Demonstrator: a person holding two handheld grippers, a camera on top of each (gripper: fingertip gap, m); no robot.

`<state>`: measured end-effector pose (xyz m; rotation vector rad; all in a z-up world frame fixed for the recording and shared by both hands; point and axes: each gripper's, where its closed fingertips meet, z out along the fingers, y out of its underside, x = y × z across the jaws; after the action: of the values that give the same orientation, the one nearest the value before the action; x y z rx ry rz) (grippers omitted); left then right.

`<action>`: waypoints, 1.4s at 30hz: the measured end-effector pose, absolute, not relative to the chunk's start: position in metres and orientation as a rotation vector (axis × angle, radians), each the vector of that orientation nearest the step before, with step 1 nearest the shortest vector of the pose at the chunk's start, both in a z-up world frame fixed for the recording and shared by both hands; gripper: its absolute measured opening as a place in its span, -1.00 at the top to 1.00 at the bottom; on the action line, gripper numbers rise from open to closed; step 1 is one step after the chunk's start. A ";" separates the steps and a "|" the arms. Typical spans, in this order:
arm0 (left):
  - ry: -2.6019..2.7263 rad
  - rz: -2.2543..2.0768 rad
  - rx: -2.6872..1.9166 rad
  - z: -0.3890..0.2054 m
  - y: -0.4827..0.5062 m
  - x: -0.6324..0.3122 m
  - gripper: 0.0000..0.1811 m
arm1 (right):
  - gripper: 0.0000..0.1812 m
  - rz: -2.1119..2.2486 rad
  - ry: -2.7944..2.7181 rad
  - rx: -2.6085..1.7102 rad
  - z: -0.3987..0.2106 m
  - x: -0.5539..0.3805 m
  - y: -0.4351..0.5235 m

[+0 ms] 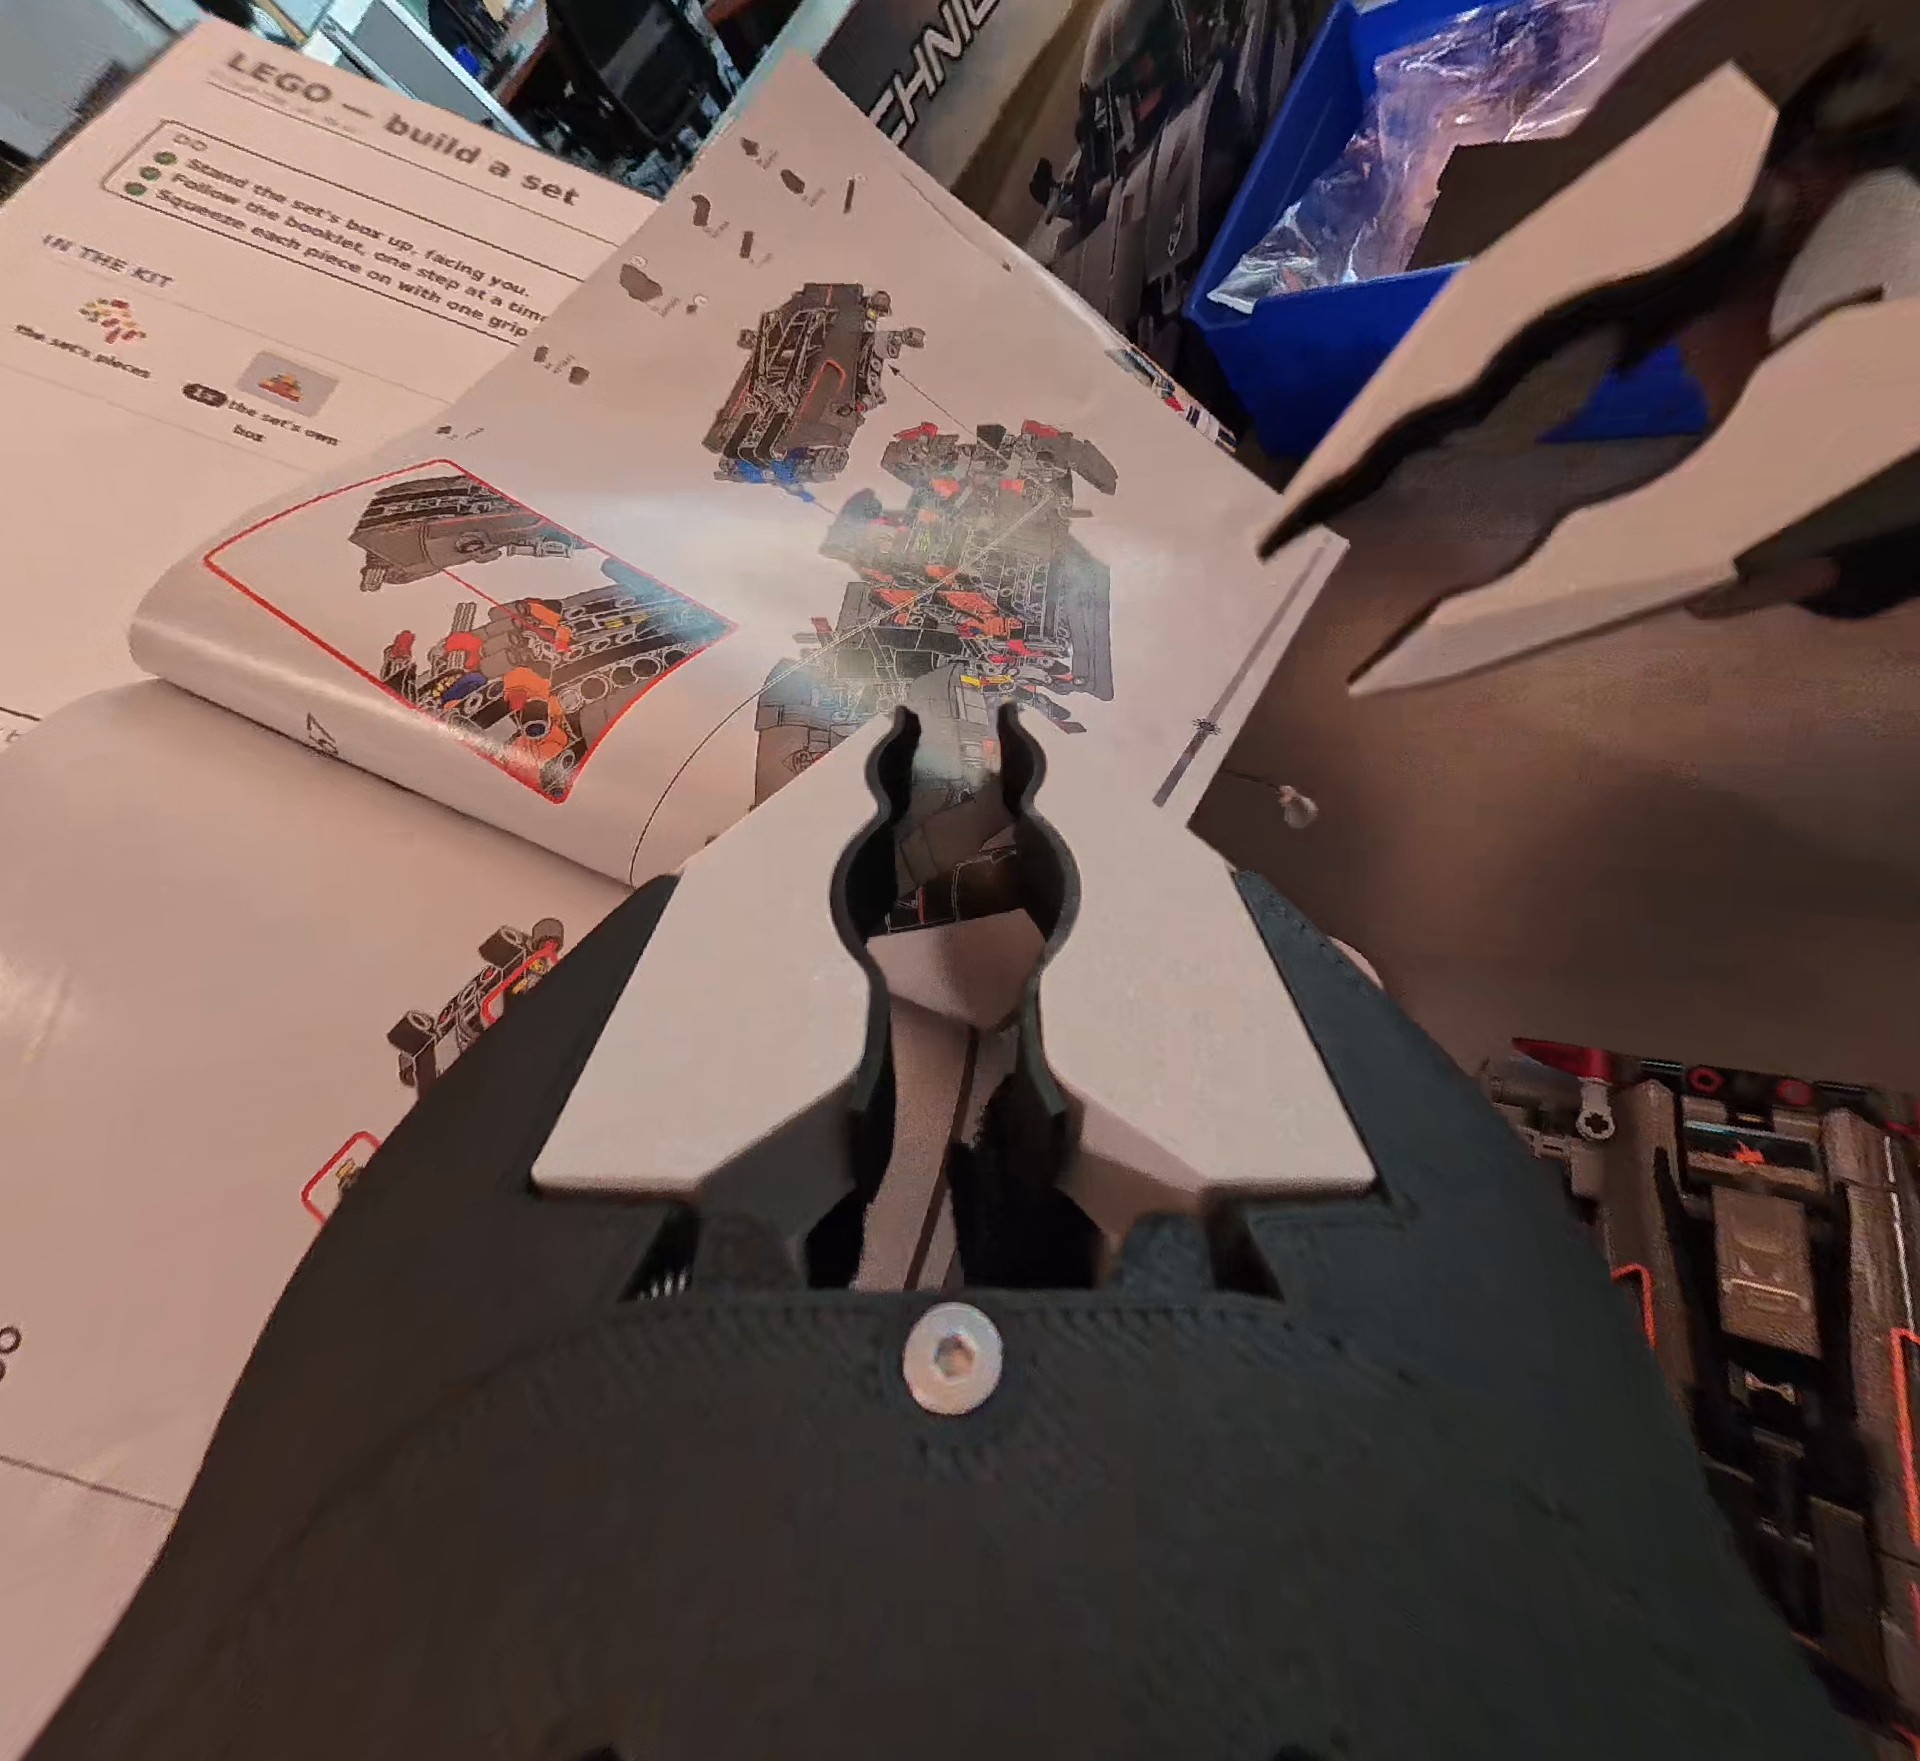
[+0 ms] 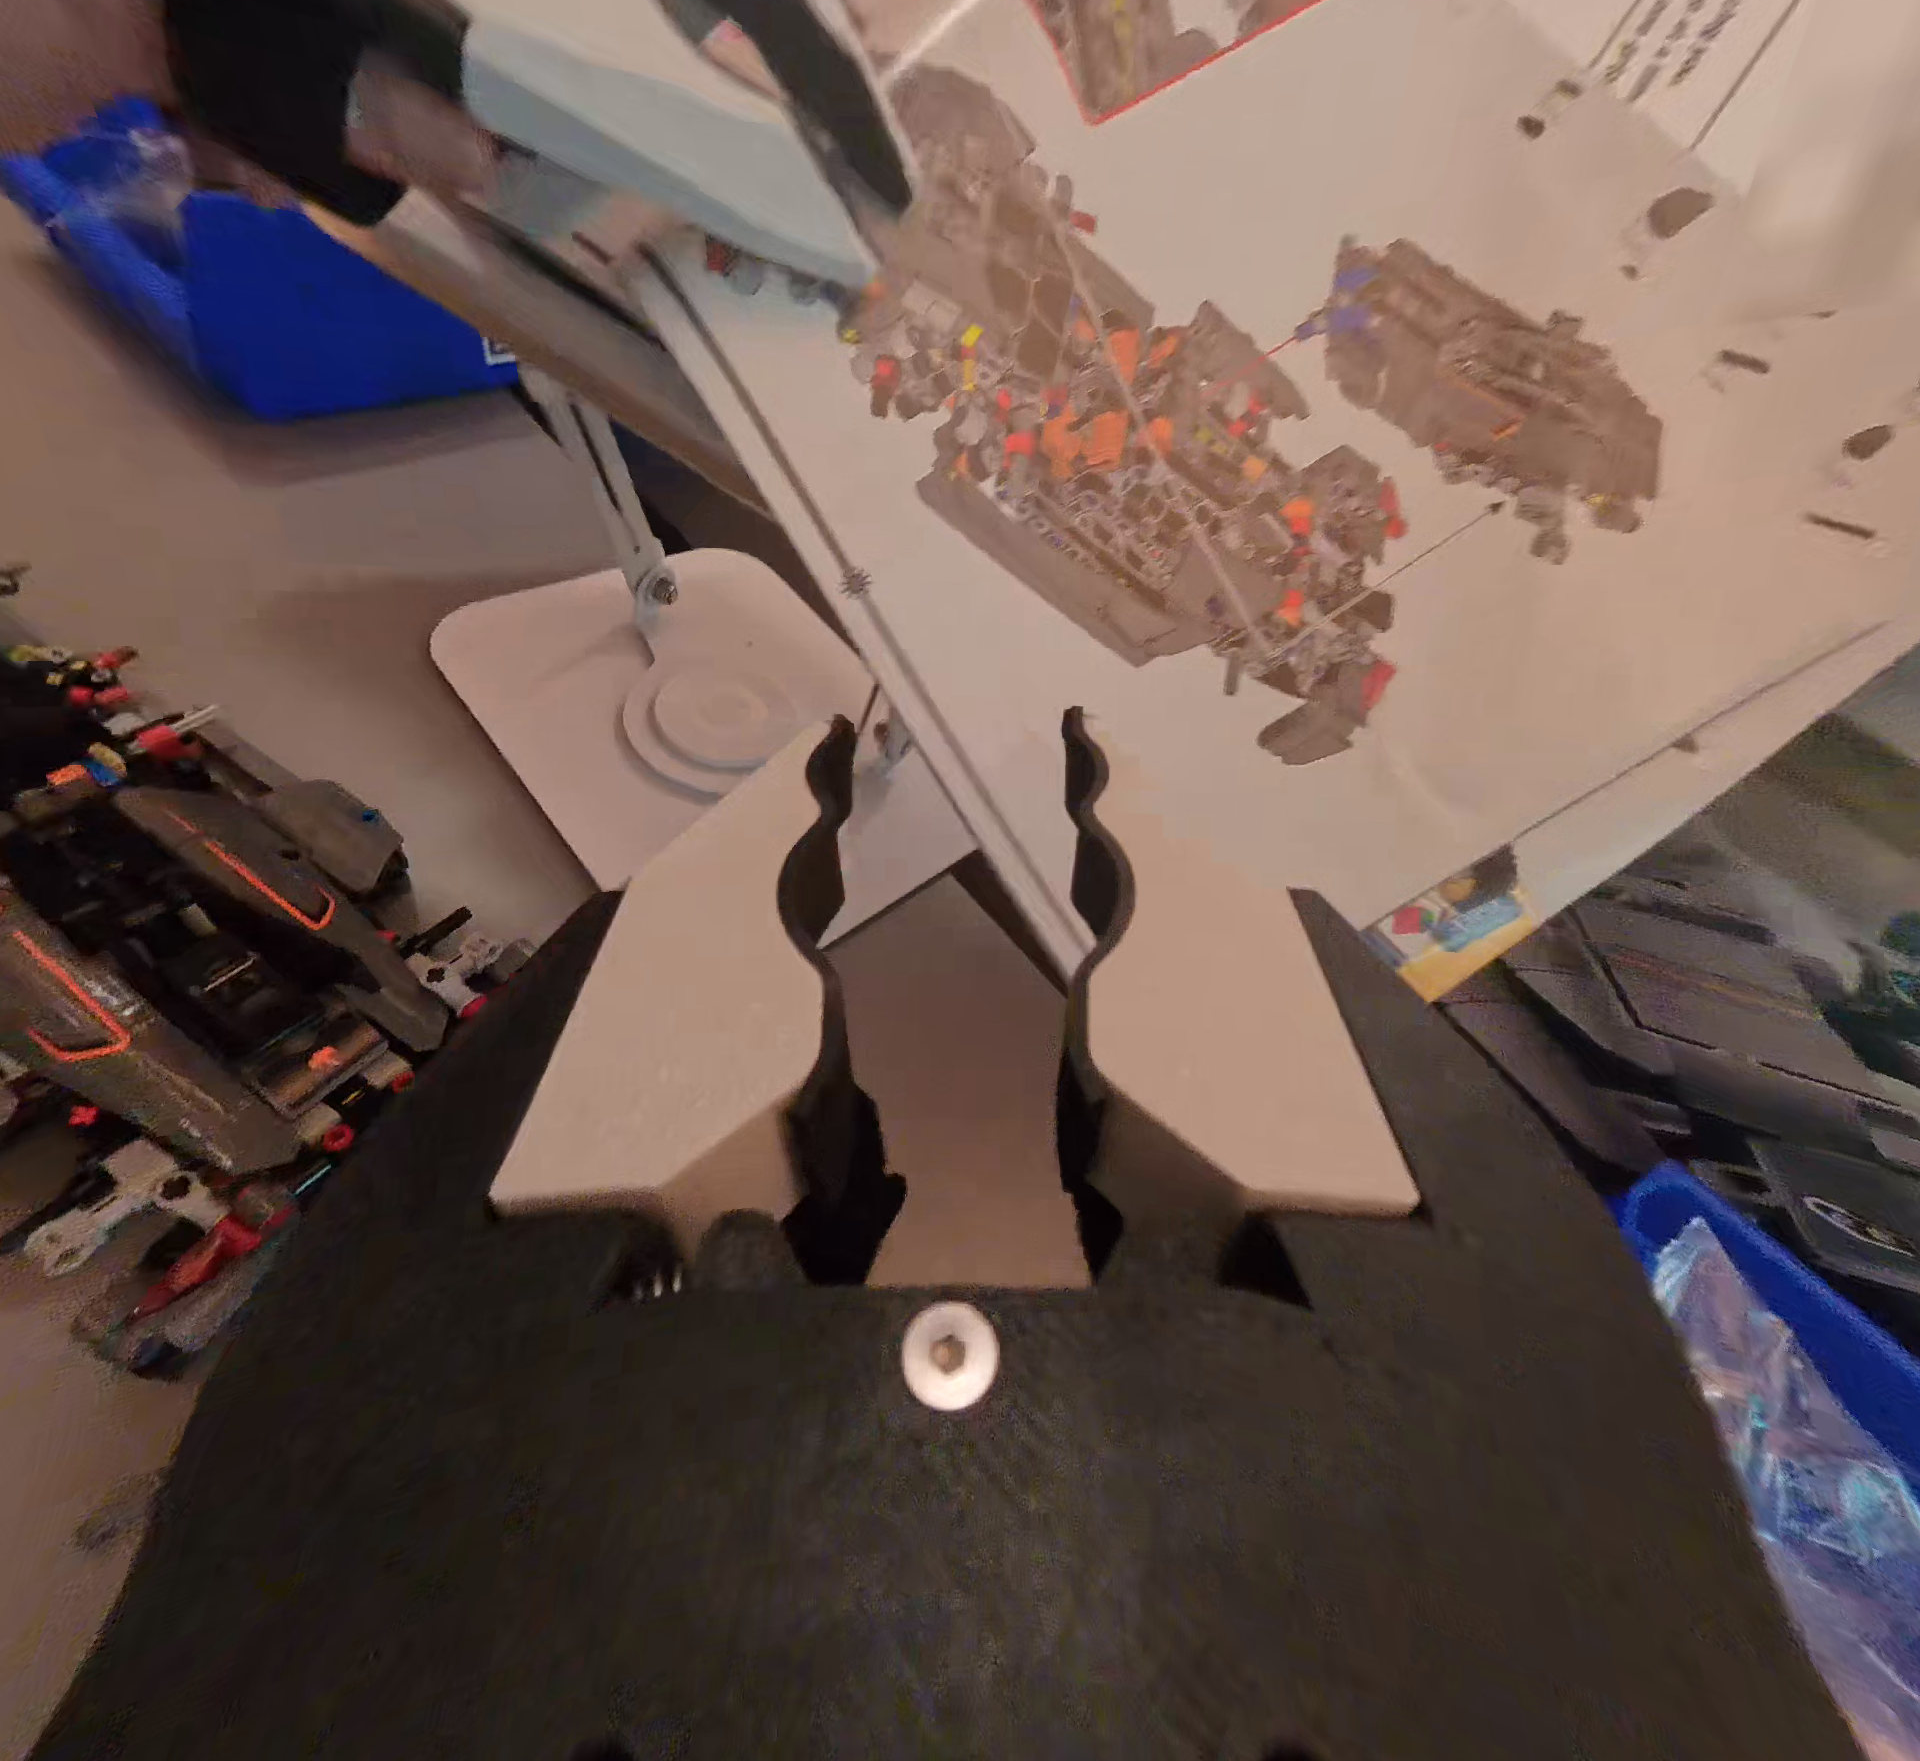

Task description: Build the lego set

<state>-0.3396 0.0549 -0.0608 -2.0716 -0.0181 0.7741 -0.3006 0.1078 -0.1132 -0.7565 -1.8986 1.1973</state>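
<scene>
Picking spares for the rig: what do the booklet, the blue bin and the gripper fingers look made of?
Booklet: glossy coated paper; a glare streak runs across the curling page.
Blue bin: smooth moulded plastic, probably; even colour, slight sheen.
Left gripper fingers: matte pale faces with dark wavy inner edges, likely printed plastic; the black body shows fine layer lines. The right gripper looks the same.

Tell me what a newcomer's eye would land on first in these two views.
First the open instruction booklet, its coloured build diagrams filling the middle of the left wrist view, with the left gripper nearly shut over its lower page. Then the right gripper, reaching in from the upper right with fingers apart. Last, the dark, orange-trimmed lego model on the table at the left of the right wrist view.
</scene>
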 end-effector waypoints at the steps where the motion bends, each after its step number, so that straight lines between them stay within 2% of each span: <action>1: -0.026 0.776 -2.076 -0.061 0.053 -0.340 0.82 | 0.46 1.205 -1.852 -0.767 -0.102 -0.306 0.116; 5: -0.045 0.805 -2.089 -0.066 0.049 -0.345 0.85 | 0.06 1.182 -1.687 -0.783 -0.059 -0.346 0.152; 8: -0.061 0.795 -2.107 -0.069 0.049 -0.348 0.85 | -0.11 1.128 -1.673 -0.840 -0.052 -0.391 0.179; 12: -0.057 0.803 -2.114 -0.069 0.051 -0.350 0.88 | 0.10 1.080 -1.701 -0.861 -0.063 -0.424 0.193; 19: -0.062 0.788 -2.097 -0.070 0.052 -0.354 0.88 | 0.46 1.170 -1.763 -0.840 -0.071 -0.427 0.180; 20: -0.061 0.789 -2.097 -0.070 0.052 -0.355 0.87 | 0.46 1.169 -1.765 -0.842 -0.072 -0.428 0.180; 22: -0.060 0.794 -2.097 -0.071 0.051 -0.355 0.87 | 0.32 1.149 -1.755 -0.864 -0.070 -0.430 0.184; 23: -0.056 0.790 -2.096 -0.071 0.052 -0.355 0.88 | 0.11 1.136 -1.754 -0.870 -0.068 -0.430 0.187; 24: -0.052 0.786 -2.097 -0.071 0.051 -0.354 0.88 | -0.03 1.150 -1.745 -0.872 -0.065 -0.430 0.188; 27: -0.047 0.785 -2.103 -0.072 0.049 -0.353 0.87 | -0.14 1.192 -1.807 -0.878 -0.069 -0.434 0.187; 35: -0.035 0.778 -2.114 -0.073 0.049 -0.355 0.87 | 0.13 1.260 -1.910 -0.857 -0.078 -0.433 0.178; 39: -0.031 0.780 -2.116 -0.073 0.049 -0.355 0.87 | 0.41 1.246 -1.892 -0.826 -0.075 -0.428 0.178; 42: -0.033 0.779 -2.112 -0.073 0.049 -0.356 0.88 | 0.69 1.247 -1.891 -0.780 -0.072 -0.422 0.173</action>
<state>-0.3555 0.0490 -0.0728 -2.1125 -0.0327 0.7789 -0.4220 0.1729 -0.0725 -0.7797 -1.8908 1.2466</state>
